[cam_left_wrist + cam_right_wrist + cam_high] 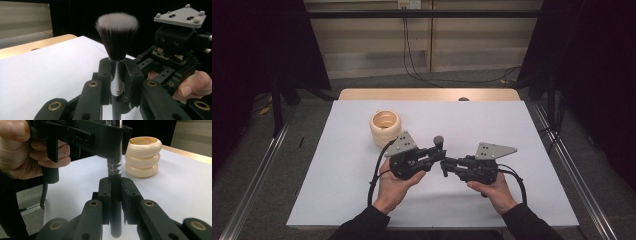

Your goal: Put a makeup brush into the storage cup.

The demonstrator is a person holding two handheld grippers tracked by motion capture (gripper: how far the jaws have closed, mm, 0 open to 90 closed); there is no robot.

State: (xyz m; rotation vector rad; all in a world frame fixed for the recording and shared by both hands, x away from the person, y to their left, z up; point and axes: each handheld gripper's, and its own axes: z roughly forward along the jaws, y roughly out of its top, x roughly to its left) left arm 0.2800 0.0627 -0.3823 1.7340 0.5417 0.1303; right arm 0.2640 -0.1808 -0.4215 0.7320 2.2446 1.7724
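Two pairs of tongs meet at the centre of the high view, both clamped on one makeup brush (439, 145) held upright above the white bench (337, 175). The left tongs (437, 152), seen from their own camera, pinch the brush's shiny metal collar just below the dark, white-tipped bristles (117, 35), which fan out in the upper middle of that frame. The right tongs (447, 164) grip the black handle (115, 202) lower down, their pads pressed against it on both sides at the centre of their own view. A person's hands come in from the bottom edge of the high view, the left hand (397, 185) and the right hand (492, 190) each wrapped round a tool. A cream ribbed pot (385, 128) stands on the bench up and to the left of the tongs, well apart from the brush.
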